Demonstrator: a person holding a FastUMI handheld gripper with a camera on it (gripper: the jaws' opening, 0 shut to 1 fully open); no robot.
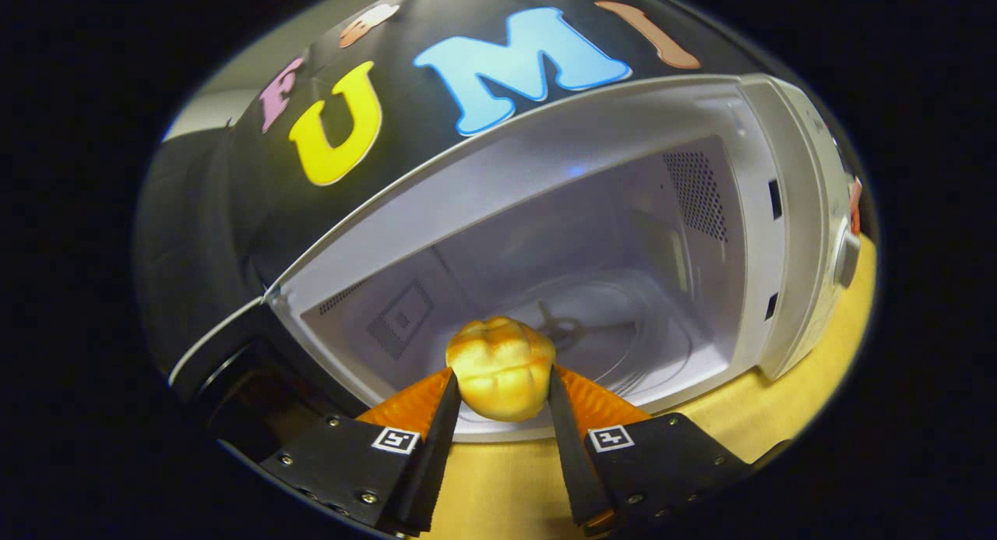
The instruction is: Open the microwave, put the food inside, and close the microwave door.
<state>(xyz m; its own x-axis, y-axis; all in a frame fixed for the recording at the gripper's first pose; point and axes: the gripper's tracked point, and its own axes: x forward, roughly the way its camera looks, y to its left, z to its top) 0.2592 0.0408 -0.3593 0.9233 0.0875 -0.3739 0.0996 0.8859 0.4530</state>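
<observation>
Claw (pixel 502 388) is gripping a golden-brown glossy bread roll (pixel 501 365), both fingers pressing its sides, right at the front sill of the open white microwave (pixel 787 236). Beyond the roll, the clear glass turntable (pixel 623 330) is sitting inside the pale cavity. Microwave is standing on the yellow wooden table (pixel 779 407), its dark door (pixel 234 361) swinging out left.

The bread roll (pixel 501 366) hid the near part of the glass turntable (pixel 623 330) and part of the hub at its middle. The roll's flanks were covered where the gripper (pixel 501 392) pinched it from both sides. The open microwave door (pixel 234 361), hanging at the left, sank into shadow, its lower part cut off. The control panel (pixel 845 228) on the microwave (pixel 794 213) curved away at the right, its knob and markings too squeezed to make out. The counter (pixel 779 415) showed in part.
</observation>
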